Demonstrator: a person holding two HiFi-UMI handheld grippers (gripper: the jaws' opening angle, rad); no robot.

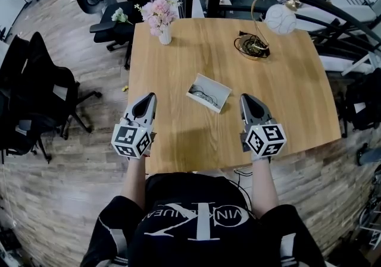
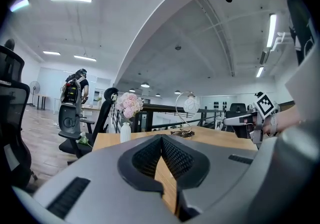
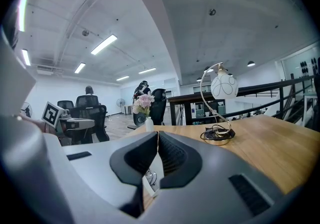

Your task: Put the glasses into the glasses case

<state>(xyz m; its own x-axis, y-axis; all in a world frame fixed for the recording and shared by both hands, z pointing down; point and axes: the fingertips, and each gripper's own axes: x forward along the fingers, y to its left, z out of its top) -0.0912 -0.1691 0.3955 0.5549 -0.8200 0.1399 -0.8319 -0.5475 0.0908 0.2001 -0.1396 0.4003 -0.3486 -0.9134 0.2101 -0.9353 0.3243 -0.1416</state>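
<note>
Both hand-held grippers are over the near edge of the tabletop (image 1: 286,99), pointing fwd, roughly level. Left hand-held gripper (image 1: 149,98): jaws together at the tips, nothing btwn them (only bare wood shows through the slot behind the pads in its own view (image 2: 161,140)). Right hand-held gripper (image 1: 246,99): jaws pressed together too, empty, same in its own view (image 3: 158,135).

The glasses case (image 1: 221,88) sits open on the wood, ahead of the two grippers and btwn them, a bit nearer the right one, touching neither. The glasses (image 1: 203,94) lie inside it, thin dark frames on the white lining. From the right gripper view the case peeks out just under the closed jaws.

Well ahead of the left gripper, at the far edge: white vase (image 1: 165,35) w/ pink flowers. Well ahead of the right gripper: curved gold lamp (image 1: 266,19) w/ a round white shade, cord coiled at its base.
</note>
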